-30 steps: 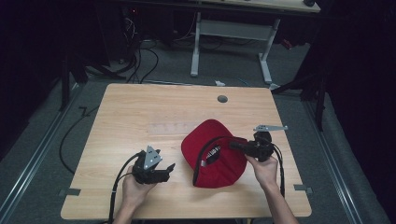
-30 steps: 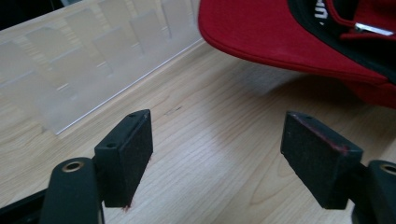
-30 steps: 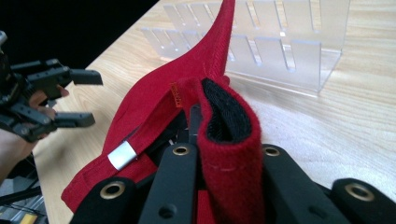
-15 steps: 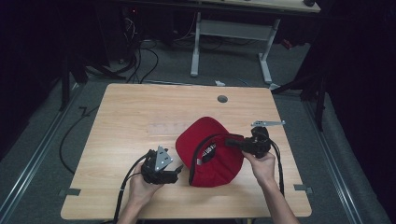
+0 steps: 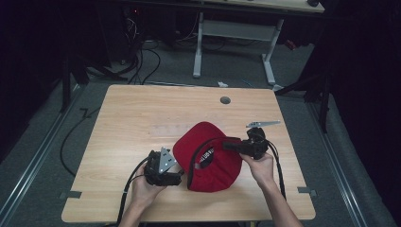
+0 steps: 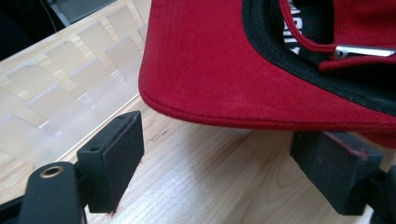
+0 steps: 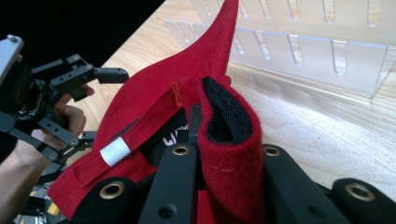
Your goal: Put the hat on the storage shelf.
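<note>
Red cap (image 5: 208, 158) lies upside down on the near middle of the table (image 5: 142, 113), a clear slotted rack (image 6: 70, 65) just beyond it. Right gripper (image 5: 226, 145) pinches the cap's rim — fabric folded between its jaws. Left gripper (image 5: 182, 176) is spread wide at the brim (image 6: 224, 70), not touching. Likely next: take the brim — slide one jaw under its edge first, keep the right hold steady.

One overhead camera, two close tool cameras.
The high view looks forward and down over the light wooden table (image 5: 142, 118); both tool views sit close against the red fabric cap (image 5: 208, 161), which all three share.
</note>
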`<state>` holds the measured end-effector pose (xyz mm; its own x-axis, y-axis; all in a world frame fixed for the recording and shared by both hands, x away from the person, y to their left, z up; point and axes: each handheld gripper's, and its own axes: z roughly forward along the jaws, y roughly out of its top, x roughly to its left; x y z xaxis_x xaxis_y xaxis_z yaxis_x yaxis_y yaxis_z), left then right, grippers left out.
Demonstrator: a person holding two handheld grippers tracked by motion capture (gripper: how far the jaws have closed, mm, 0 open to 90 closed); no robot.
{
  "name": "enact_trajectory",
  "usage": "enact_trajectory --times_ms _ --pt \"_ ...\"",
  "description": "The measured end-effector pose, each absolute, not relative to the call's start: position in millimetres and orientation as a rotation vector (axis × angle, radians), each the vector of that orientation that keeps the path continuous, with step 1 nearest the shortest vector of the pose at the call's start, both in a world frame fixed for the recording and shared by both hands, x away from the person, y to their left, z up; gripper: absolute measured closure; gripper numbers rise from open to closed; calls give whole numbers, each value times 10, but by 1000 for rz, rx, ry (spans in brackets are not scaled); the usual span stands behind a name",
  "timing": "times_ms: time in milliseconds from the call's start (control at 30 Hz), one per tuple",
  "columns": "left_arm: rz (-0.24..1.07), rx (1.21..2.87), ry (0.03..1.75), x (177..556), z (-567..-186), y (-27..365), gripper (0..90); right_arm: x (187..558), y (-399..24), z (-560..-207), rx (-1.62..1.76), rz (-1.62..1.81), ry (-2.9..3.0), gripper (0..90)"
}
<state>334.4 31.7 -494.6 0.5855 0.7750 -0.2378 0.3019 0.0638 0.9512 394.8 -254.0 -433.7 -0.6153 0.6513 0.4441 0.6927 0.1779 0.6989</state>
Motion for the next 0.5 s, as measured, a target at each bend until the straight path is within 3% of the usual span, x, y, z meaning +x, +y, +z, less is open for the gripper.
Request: enact_trajectory --times_ms 233,500 --pt "510 1524 913 3349 -4899 256 197 3944 -2501 -4349 -1362 -1399 -2379 837" --pt "580 1554 921 3383 -4908 256 298 3926 -2449 -4339 -1324 -1403 -2377 835"
